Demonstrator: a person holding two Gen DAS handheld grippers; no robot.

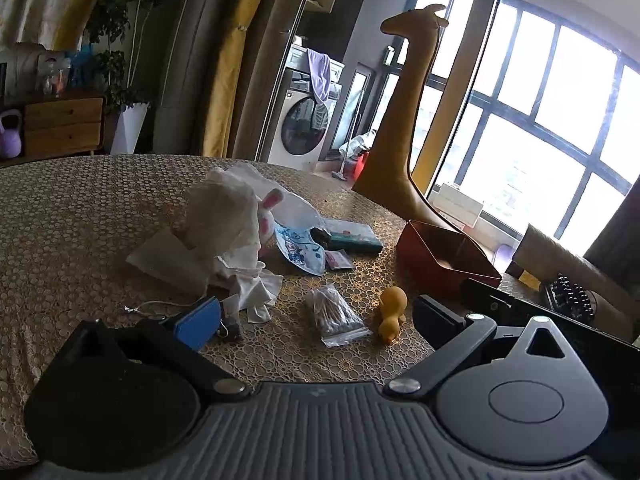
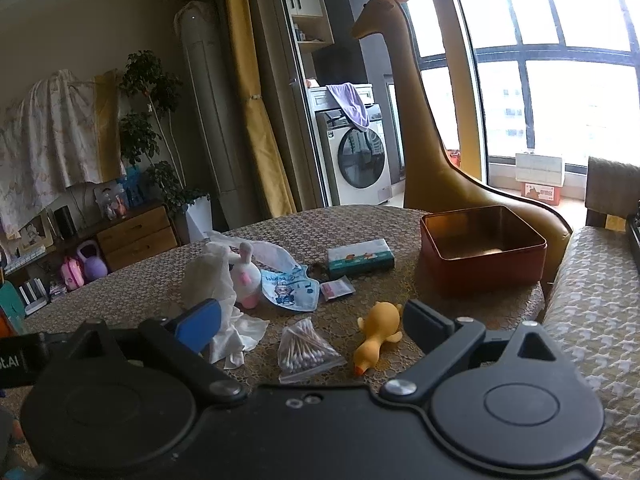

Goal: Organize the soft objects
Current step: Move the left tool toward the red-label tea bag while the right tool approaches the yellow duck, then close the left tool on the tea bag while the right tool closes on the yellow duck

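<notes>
Lace-patterned brown cloth covers the round table (image 2: 120, 292), w/ a scatter of small soft things mid-table. Left gripper (image 1: 316, 322) hangs low over the near edge, jaws wide apart, nothing btwn them; its blue pad (image 1: 199, 322) sits just in front of the crumpled white cloth (image 1: 224, 216). Right gripper (image 2: 316, 326) likewise: jaws apart, empty, blue pad (image 2: 199, 325) overlapping the cloth's lower edge in view, contact can't be told.

Between the right gripper's 2 fingers lie a zip bag of cotton swabs (image 2: 306, 350) and, just beside it to the right, a yellow rubber duck (image 2: 378, 334) on its side, beak toward the camera. Behind them: white bunny plush (image 2: 246, 276) w/ pink ears, upright, touching the white cloth; a blue printed pouch (image 2: 288, 288) leaning against the bunny; a small pink sachet (image 2: 336, 290) next to the pouch; a green tissue pack (image 2: 360, 259) farther back. A clear plastic bag (image 2: 272, 252) is bunched behind the bunny.

Red tin box (image 2: 484, 248), open & apparently empty, sits at the table's right side, well apart from the pile. A tall tan giraffe figure (image 2: 420, 120) stands on the floor behind it, near the window.
</notes>
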